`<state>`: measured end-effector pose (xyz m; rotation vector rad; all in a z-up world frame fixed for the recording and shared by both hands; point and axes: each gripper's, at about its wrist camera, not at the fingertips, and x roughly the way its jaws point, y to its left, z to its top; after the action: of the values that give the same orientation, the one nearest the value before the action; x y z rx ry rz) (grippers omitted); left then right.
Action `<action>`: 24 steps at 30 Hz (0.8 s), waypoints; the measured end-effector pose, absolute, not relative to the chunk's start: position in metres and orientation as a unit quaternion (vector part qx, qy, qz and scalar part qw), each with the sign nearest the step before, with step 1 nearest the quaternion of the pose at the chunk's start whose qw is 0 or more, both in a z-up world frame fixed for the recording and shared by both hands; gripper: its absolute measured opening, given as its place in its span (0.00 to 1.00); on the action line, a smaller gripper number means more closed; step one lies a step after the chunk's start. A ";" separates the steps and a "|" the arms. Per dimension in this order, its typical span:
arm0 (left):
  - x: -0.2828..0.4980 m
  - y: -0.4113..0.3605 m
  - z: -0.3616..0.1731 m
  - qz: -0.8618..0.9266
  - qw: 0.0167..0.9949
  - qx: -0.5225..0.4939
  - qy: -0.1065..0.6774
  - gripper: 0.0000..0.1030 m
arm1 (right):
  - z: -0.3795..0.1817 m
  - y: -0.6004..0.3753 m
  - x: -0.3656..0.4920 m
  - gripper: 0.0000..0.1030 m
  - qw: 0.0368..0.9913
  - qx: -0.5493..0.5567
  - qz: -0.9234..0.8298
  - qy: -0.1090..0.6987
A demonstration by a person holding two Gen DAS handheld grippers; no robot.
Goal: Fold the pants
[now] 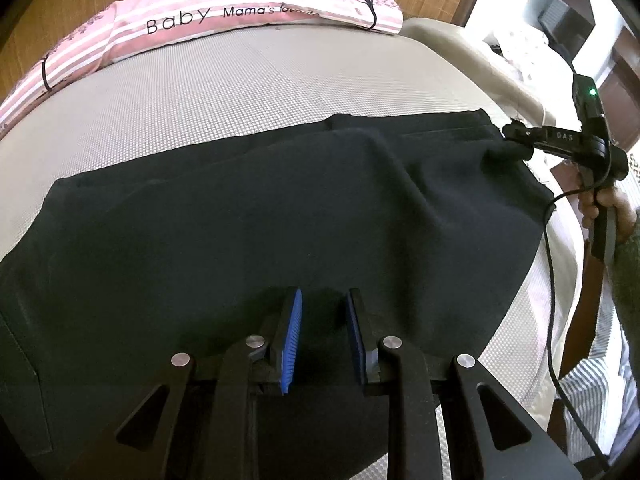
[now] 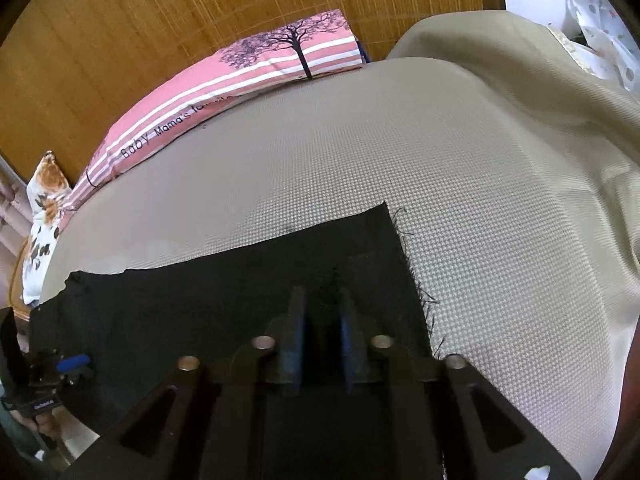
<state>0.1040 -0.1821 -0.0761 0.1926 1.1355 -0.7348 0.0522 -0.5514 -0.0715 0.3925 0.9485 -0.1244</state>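
Dark pants [image 1: 240,220] lie spread across the grey bed [image 1: 240,88]. My left gripper [image 1: 323,294] points down at their near edge, with a hump of the dark cloth filling the narrow gap between its blue pads [image 1: 294,328]. At the right end my right gripper [image 1: 506,140] meets the frayed hem. In the right wrist view the pants [image 2: 200,312] run left from the hem, and my right gripper [image 2: 322,294] has hem cloth bunched between its fingers. My left gripper [image 2: 76,364] shows at the lower left of that view.
A pink striped pillow [image 1: 240,4] lies along the wooden headboard, with a floral cushion [image 2: 44,200] beside it. A beige blanket [image 2: 520,100] is bunched at the bed's right side. A person's hand [image 1: 608,204] holds the right gripper's handle, and its cable [image 1: 550,300] hangs over the bed edge.
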 end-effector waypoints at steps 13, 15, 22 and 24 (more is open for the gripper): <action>0.111 -0.179 -0.072 -0.323 0.786 0.079 0.521 0.24 | -0.032 -0.562 0.077 0.03 0.901 0.173 -0.103 0.384; 0.116 -0.176 -0.070 -0.313 0.794 0.070 0.517 0.24 | -0.030 -0.566 0.087 0.03 0.903 0.176 -0.109 0.376; 0.135 -0.152 -0.077 -0.269 0.818 0.051 0.506 0.24 | -0.080 -0.578 0.109 0.05 0.872 0.196 -0.151 0.422; 0.138 -0.146 -0.078 -0.267 0.820 0.046 0.504 0.24 | -0.091 -0.582 0.113 0.17 0.856 0.214 -0.163 0.442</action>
<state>0.1383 -0.1465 -0.0785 0.0983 1.0738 -0.5675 0.1126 -0.5818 -0.0911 0.4500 0.9283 -0.3419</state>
